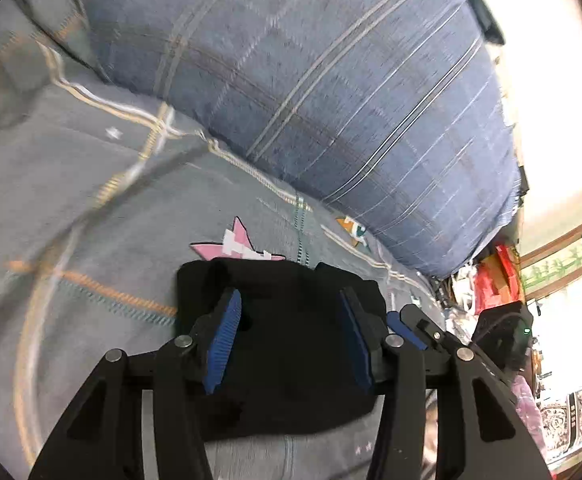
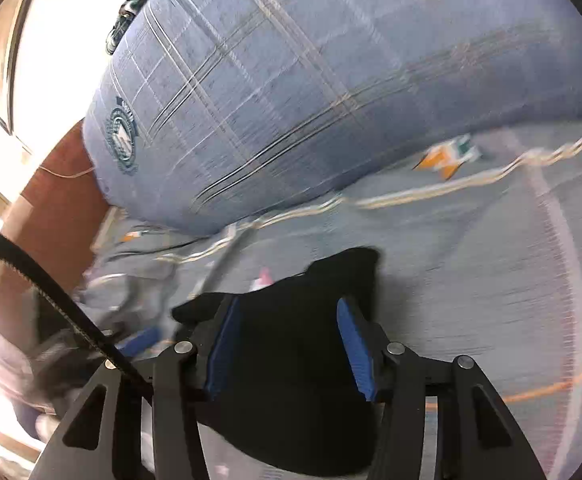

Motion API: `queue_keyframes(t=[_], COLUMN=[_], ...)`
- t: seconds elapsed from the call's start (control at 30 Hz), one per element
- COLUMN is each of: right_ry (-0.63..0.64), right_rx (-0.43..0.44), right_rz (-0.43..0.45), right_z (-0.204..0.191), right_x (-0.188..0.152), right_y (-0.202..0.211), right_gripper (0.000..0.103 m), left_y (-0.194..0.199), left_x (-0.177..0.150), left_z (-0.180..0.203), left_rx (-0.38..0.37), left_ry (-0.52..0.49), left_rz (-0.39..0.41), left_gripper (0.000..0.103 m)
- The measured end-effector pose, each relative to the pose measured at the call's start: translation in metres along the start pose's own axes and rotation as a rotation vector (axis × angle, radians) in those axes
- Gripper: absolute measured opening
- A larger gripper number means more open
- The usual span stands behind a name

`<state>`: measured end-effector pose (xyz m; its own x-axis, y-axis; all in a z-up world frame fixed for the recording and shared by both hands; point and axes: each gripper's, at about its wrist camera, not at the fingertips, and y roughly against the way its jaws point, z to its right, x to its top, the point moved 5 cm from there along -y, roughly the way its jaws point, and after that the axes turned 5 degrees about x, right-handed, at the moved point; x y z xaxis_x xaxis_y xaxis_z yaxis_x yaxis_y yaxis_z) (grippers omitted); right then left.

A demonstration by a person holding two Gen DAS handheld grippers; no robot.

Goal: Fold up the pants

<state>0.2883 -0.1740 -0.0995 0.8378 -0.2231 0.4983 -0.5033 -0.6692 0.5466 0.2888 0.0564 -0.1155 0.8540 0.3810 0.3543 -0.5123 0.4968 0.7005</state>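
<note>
- Pants (image 1: 283,344): black, folded into a compact bundle, lying on the grey bedspread (image 1: 91,208) of a bed.
- Left tool (image 1: 289,344): over the bundle, blue pads (image 1: 225,344) standing apart on either side of the dark cloth, released, not pressing on it.
- Right tool (image 2: 291,348): likewise above the pants (image 2: 291,380), pads (image 2: 357,356) spread with the cloth between them, released.
- Seen from the left wrist: second tool (image 1: 411,326) just beside, at the bundle's right edge.
- Behind the pants: pink star patch (image 1: 231,246) on the bedspread, partly hidden by the bundle's far edge.
- Farther back: large blue checked pillow (image 1: 311,92) resting on the bed.
- Right wrist view blurred, edges of the cloth unclear.
</note>
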Motion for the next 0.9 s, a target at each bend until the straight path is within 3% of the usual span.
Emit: queue_keyframes(t=[0.07,0.23,0.37,0.6,0.77,0.87,0.9], right_ry=[-0.016,-0.066,-0.014,0.071,0.109,0.173,0.18], right_rx=[-0.021,-0.033,-0.067,-0.14,-0.203,-0.257,-0.261], right_rz=[-0.031,-0.05,0.065,0.228,0.252,0.255,0.251], right_z=[0.009,0.022,0.007,-0.023,-0.039,-0.055,-0.058], right_x=[-0.001,-0.004,-0.002,-0.065,-0.132,-0.159,-0.164], right_y=[-0.02,-0.032,0.009,0.091,0.111,0.112,0.113], right_gripper=[0.065,0.065,0.065,0.074,0.075,0.075,0.075], left_y=[-0.027,-0.027,0.011,0.09,0.13,0.152,0.165], left_x=[-0.001,-0.003,-0.013,-0.083,-0.129,-0.146,-0.153], left_z=[-0.01,-0.004,0.004,0.013,0.011,0.016,0.02], left_rx=[0.055,0.072,0.056,0.151,0.266,0.363,0.408], left_ry=[0.013,-0.031,-0.071,-0.221,-0.252,-0.277,-0.286], left_rz=[-0.048,-0.043,0.002,0.165,0.321,0.412,0.469], left_gripper=[0.049,0.049,0.05,0.056,0.06,0.07,0.079])
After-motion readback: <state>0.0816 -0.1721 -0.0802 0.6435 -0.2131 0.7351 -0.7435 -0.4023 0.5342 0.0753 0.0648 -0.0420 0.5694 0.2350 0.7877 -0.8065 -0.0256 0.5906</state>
